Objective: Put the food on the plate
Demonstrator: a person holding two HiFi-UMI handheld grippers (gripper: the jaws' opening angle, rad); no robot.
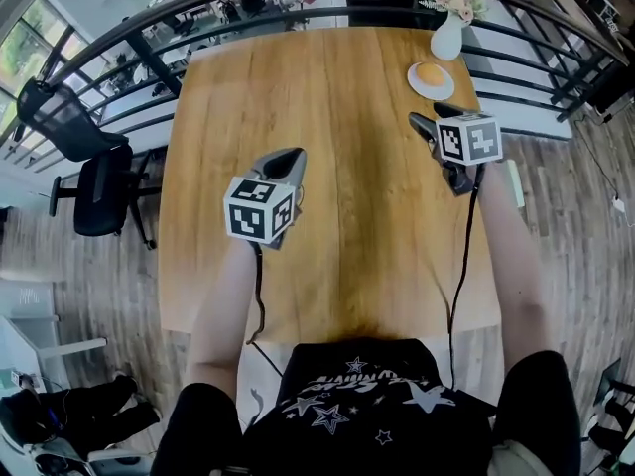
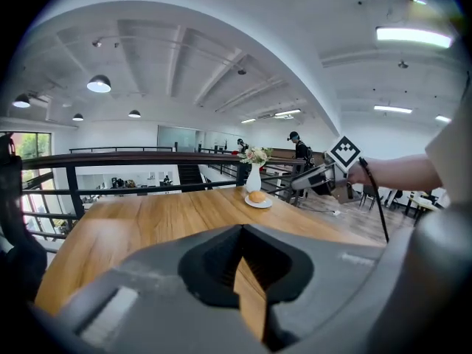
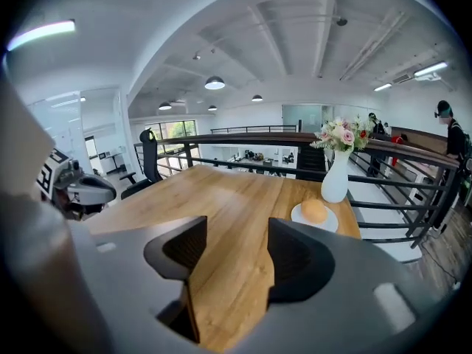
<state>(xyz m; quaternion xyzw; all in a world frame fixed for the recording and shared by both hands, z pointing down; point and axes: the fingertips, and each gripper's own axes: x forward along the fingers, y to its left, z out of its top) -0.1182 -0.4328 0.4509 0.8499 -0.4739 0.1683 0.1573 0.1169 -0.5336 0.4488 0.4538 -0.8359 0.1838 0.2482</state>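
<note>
Wooden table (image 1: pixel 327 167) bordered by a black railing (image 3: pixel 251 137); a white vase (image 1: pixel 447 40) of flowers stands just behind the white plate (image 1: pixel 415 83) at the far right corner. On the plate lies the food (image 1: pixel 432 72), a round golden-orange bun. Left gripper (image 1: pixel 291 157): jaws together, empty. Right gripper (image 1: pixel 422 123): jaws apart, empty, near the plate, with only bare tabletop between.

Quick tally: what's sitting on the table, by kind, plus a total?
Plate: 1
Bun, lying on the plate: 1
Vase of flowers: 1
Total: 3
</note>
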